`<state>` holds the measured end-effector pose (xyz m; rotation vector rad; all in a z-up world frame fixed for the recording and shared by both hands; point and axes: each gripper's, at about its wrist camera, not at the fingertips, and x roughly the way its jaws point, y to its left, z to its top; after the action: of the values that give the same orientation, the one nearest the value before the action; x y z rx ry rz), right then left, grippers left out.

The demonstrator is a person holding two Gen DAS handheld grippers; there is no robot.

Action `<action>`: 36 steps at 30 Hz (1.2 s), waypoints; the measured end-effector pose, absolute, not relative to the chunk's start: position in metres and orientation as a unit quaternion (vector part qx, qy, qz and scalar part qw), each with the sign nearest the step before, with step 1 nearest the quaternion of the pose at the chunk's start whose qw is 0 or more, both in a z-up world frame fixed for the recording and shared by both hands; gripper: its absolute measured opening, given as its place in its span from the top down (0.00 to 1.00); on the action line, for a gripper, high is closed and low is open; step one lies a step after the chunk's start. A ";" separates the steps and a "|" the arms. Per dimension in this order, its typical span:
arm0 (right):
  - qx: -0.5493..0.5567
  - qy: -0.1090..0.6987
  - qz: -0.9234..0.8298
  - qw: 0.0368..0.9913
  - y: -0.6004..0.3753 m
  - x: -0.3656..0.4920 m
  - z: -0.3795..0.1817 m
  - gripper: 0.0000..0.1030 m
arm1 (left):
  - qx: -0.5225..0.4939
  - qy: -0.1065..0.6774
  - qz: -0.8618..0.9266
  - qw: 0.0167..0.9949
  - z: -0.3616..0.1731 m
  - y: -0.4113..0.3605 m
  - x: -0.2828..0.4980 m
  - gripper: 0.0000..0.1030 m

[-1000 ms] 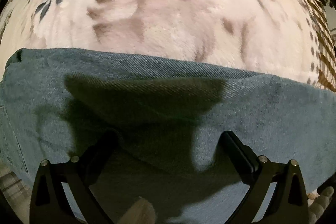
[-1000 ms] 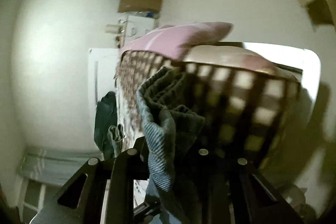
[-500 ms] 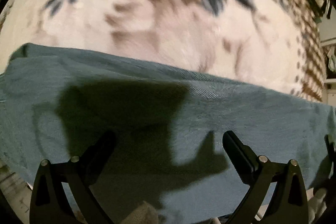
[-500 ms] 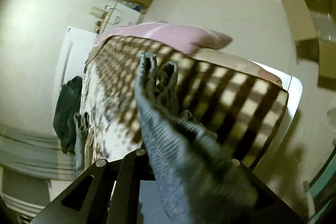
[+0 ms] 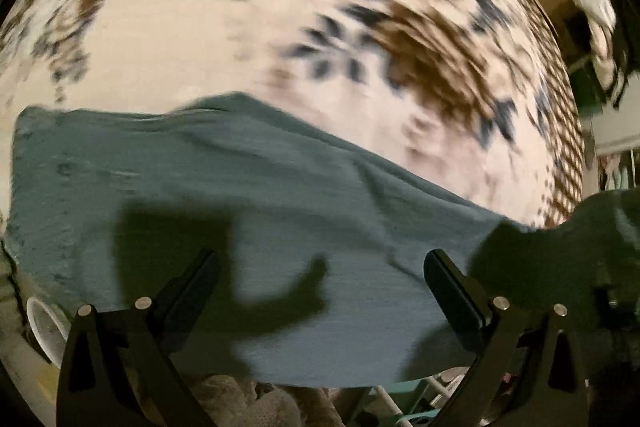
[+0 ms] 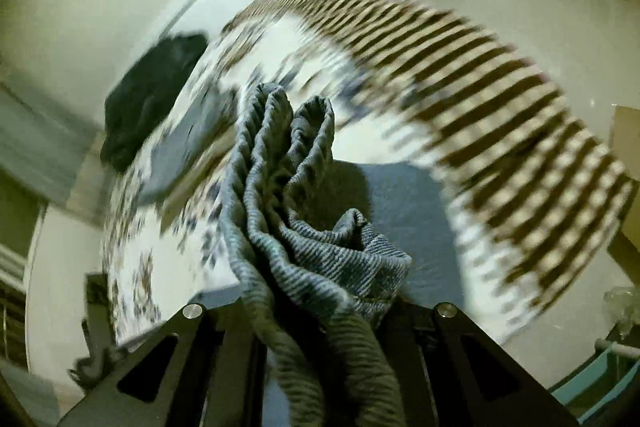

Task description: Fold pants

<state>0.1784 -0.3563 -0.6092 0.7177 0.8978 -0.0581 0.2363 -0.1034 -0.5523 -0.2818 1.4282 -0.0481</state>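
I operate two grippers. One pair of pants (image 5: 248, 211) is in work; a second dark garment (image 6: 152, 95) lies heaped at the far left edge of the bed, well apart from the pants, and a third bluish piece of cloth (image 6: 184, 151) lies on the blanket between that heap and the pants I hold, too blurred to identify. One blanket (image 5: 200, 27) covers the bed, cream with brown and dark blue leaf print and a brown-and-cream checked border.

Right gripper (image 6: 316, 311): its jaws have just been closing and are now clenched on a bunched fold of the pants. The cloth rises out from between the fingers in three or four upright ridges, with one smaller lobe drooping to the right. The weave shows as fine diagonal blue-and-white ribbing, like denim.

Left gripper (image 5: 320, 291): released, fingers spread wide, nothing between them. It hangs above the pants and points steeply down at them. Its shadow falls on the cloth directly under it.

Pants condition, left view: a broad, mostly flat blue-grey panel lying on the near part of the blanket, with a few shallow creases running toward the right. The right end of the panel lifts off the blanket into a dark raised mass.
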 end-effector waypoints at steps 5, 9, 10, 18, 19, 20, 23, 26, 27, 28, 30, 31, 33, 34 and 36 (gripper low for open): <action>0.303 0.461 0.007 0.834 -0.265 0.203 -0.638 0.89 | -0.149 0.641 0.016 0.753 -0.545 -0.038 0.224 0.00; 0.275 0.496 0.029 0.823 -0.201 0.210 -0.665 0.89 | -0.167 0.634 0.052 0.753 -0.546 0.015 0.215 0.00; 0.267 0.506 0.036 0.820 -0.184 0.210 -0.674 0.89 | -0.172 0.634 0.059 0.752 -0.548 0.027 0.214 0.00; 0.178 0.577 0.074 0.794 -0.082 0.197 -0.722 0.81 | -0.185 0.631 0.067 0.750 -0.549 0.064 0.205 0.00; 0.159 0.597 0.071 0.783 -0.075 0.200 -0.731 0.73 | -0.190 0.631 0.065 0.749 -0.549 0.065 0.204 0.00; 0.157 0.607 0.076 0.775 -0.073 0.202 -0.733 0.65 | -0.194 0.631 0.063 0.749 -0.549 0.065 0.205 0.00; 0.203 0.621 0.145 0.743 -0.072 0.200 -0.725 0.06 | -0.203 0.629 0.054 0.748 -0.547 0.062 0.205 0.00; 0.251 0.602 0.174 0.738 -0.095 0.191 -0.699 0.05 | -0.208 0.628 0.042 0.749 -0.548 0.053 0.205 0.00; 0.252 0.597 0.167 0.743 -0.108 0.187 -0.691 0.05 | -0.212 0.629 0.036 0.747 -0.549 0.049 0.206 0.00; 0.252 0.593 0.151 0.750 -0.122 0.183 -0.685 0.05 | -0.217 0.631 0.027 0.745 -0.553 0.042 0.207 0.00; 0.248 0.591 0.112 0.759 -0.150 0.175 -0.679 0.05 | -0.217 0.634 0.012 0.742 -0.561 0.029 0.209 0.00; 0.240 0.596 0.084 0.762 -0.167 0.173 -0.680 0.05 | -0.211 0.641 0.005 0.738 -0.569 0.020 0.210 0.00; 0.221 0.614 0.031 0.758 -0.197 0.170 -0.689 0.05 | -0.193 0.655 -0.010 0.730 -0.583 -0.002 0.215 0.00; 0.212 0.623 0.010 0.753 -0.206 0.172 -0.692 0.05 | -0.180 0.657 -0.015 0.732 -0.590 -0.013 0.218 0.00; 0.194 0.650 -0.037 0.734 -0.229 0.175 -0.704 0.05 | -0.156 0.658 -0.022 0.737 -0.602 -0.031 0.221 0.02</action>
<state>0.1745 -0.2286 -0.7042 0.4261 1.4289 -0.0814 0.2215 -0.0313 -0.6020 -0.3418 1.4443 -0.0480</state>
